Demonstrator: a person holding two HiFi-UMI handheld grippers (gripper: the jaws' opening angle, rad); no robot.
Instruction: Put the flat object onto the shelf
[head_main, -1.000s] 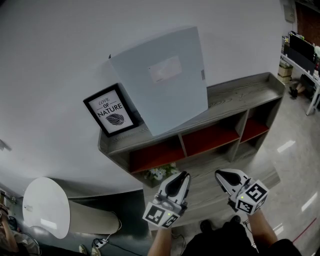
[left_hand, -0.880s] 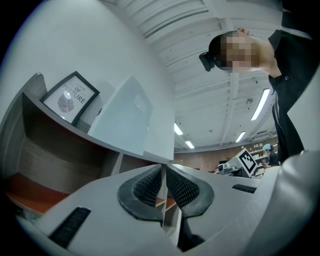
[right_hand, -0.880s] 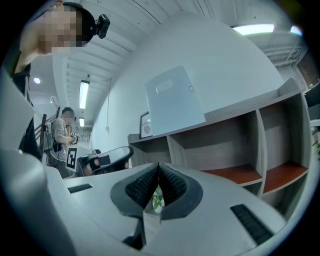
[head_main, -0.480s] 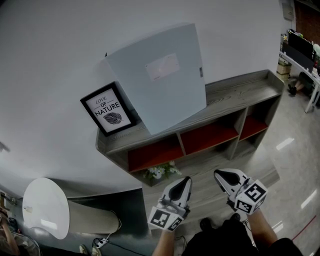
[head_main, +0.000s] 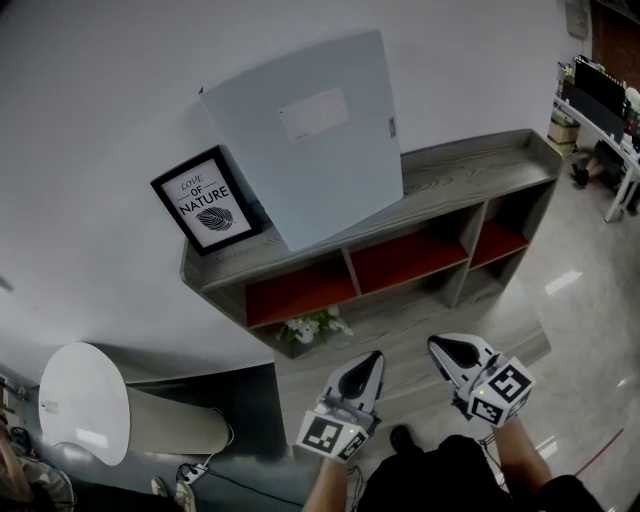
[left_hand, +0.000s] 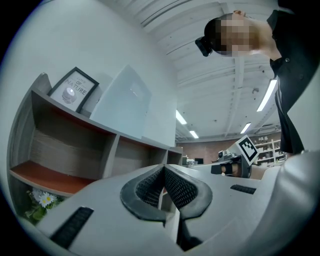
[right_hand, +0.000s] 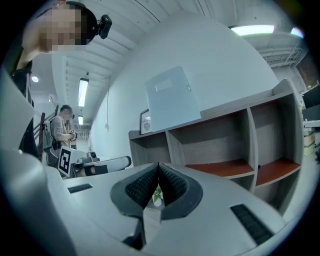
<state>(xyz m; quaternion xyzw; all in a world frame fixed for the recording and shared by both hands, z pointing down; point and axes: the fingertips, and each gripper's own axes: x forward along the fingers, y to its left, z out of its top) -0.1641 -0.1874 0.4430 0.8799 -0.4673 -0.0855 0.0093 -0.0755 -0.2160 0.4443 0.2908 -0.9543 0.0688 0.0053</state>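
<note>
Flat object, a big pale grey panel with a faint label patch, stands on edge on top of the shelf and leans back against the white wall, tilted a little. It sits toward the left part of the top board. At its 8 o'clock, just beside it and partly tucked behind its lower corner, a black-framed print also leans on the wall. Under the top board the shelf has three open bays with red floors. Low down at the left end is a small bunch of white flowers.

Both grippers hang well short of the shelf, at 6 o'clock from the panel and out over the wood-grain floor. The left gripper is clenched, its ribbed pads pressed tip to tip with nothing caught between them. The right gripper is at its 3 o'clock, close by, and its pads are likewise pressed together on nothing. Neither one touches the panel.
</note>
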